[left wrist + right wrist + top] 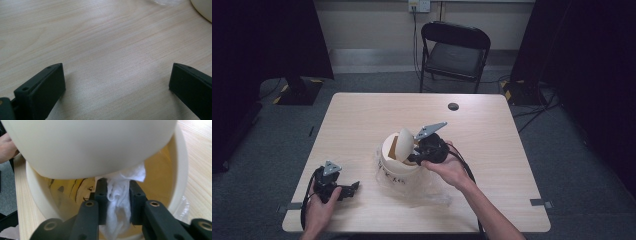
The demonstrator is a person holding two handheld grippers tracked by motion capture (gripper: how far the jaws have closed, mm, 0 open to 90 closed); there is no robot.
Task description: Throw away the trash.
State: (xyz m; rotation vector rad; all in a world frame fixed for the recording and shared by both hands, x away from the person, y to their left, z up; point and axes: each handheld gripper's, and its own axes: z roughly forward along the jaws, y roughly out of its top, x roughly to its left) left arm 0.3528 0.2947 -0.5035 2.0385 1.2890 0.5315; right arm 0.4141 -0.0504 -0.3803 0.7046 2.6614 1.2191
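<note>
A cream round bin (393, 161) with a tilted swing lid (405, 142) stands in the middle of the wooden table (362, 115). My right gripper (413, 154) reaches into its mouth from the right. In the right gripper view the jaws (117, 185) stand close together under the lid (95, 145), with a crumpled white tissue (117, 195) filling the gap and touching both pads, inside the bin's rim (181, 170). My left gripper (354, 186) rests open at the table's front left, its jaws (117, 75) wide apart over bare wood.
A clear plastic bag (424, 189) lies under and in front of the bin. A dark cable hole (453, 106) sits near the table's far edge. A black folding chair (454, 52) stands behind the table.
</note>
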